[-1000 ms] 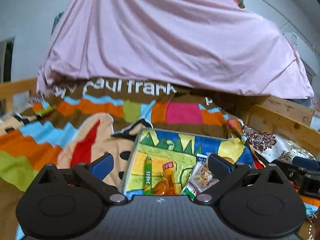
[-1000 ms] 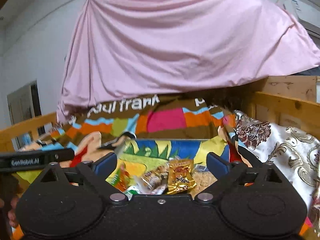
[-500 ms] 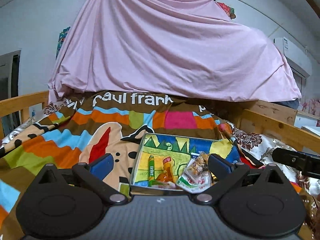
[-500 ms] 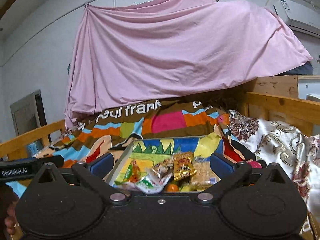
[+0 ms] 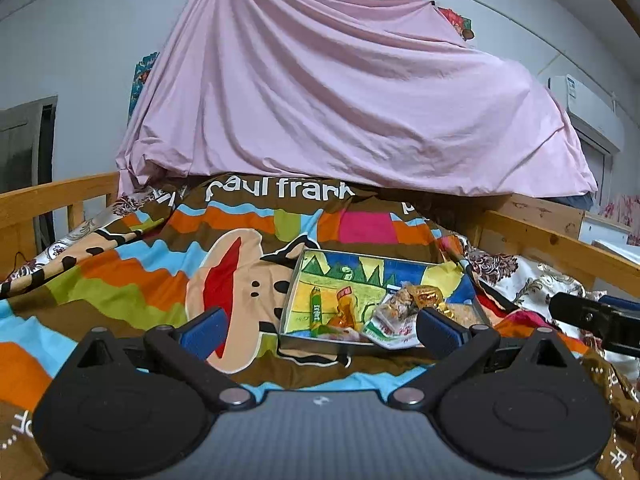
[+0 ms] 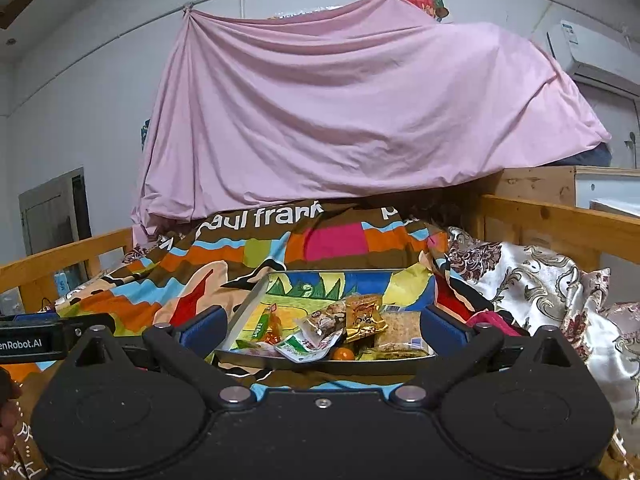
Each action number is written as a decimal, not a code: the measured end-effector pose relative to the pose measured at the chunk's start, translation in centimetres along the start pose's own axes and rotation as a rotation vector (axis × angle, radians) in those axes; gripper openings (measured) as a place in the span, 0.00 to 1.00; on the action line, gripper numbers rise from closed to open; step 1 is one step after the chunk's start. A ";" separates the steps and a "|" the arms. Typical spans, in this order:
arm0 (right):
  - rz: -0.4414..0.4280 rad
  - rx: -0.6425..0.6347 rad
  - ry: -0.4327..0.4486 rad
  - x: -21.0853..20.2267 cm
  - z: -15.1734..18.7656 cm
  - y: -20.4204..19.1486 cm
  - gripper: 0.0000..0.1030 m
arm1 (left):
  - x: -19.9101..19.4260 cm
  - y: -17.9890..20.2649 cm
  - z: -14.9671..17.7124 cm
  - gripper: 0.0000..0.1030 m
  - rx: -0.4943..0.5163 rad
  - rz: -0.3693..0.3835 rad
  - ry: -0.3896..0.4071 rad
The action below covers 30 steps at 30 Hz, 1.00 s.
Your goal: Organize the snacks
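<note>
A metal tray (image 5: 286, 304) (image 6: 240, 312) with a colourful cartoon picture inside lies on the bedspread. It holds several snack packets: a gold packet (image 6: 364, 316) (image 5: 428, 294), a clear packet of nuts (image 6: 324, 320), a white-green packet (image 6: 308, 346) (image 5: 390, 326), a cracker pack (image 6: 400, 330) and a small orange fruit (image 6: 343, 354). My left gripper (image 5: 320, 330) is open and empty, short of the tray's near edge. My right gripper (image 6: 322, 326) is open and empty, its fingers either side of the tray's near end.
A striped Paul Frank bedspread (image 5: 140, 280) covers the bed. A pink sheet (image 5: 340, 112) hangs behind. Wooden rails run along the left (image 5: 48, 200) and right (image 6: 560, 224). A floral satin cloth (image 6: 540, 280) lies right of the tray.
Both grippers have pulled back and away from the tray, which now looks smaller and farther off. Both stayed open and empty.
</note>
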State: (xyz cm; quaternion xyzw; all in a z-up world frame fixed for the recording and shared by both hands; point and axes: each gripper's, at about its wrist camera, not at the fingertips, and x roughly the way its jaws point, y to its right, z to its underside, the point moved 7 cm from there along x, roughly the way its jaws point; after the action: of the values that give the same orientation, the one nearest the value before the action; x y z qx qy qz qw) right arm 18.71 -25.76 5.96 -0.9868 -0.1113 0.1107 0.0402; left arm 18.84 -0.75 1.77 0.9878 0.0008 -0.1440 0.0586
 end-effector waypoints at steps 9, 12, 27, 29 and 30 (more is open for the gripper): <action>0.029 0.026 0.041 -2.8 1.1 -0.4 0.99 | -1.8 -0.3 1.6 1.00 -0.010 0.022 0.019; 0.045 0.024 0.023 -3.6 2.1 -0.5 0.99 | -2.3 -0.5 2.3 1.00 -0.016 0.022 0.008; 0.117 -0.008 -0.031 -4.1 4.9 -1.9 0.99 | -2.9 -2.6 5.0 1.00 -0.056 0.054 -0.036; 0.121 -0.001 -0.042 -3.6 5.3 -1.9 0.99 | -2.8 -2.7 5.1 1.00 -0.045 0.056 -0.038; 0.118 0.000 -0.052 -3.3 5.5 -1.9 0.99 | -2.7 -2.7 5.2 1.00 -0.039 0.056 -0.039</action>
State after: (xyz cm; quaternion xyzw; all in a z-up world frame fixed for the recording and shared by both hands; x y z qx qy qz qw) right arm 13.90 -24.33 1.46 -0.9884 -0.0537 0.1386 0.0306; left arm 14.71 1.33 -2.72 0.9832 -0.0251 -0.1614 0.0819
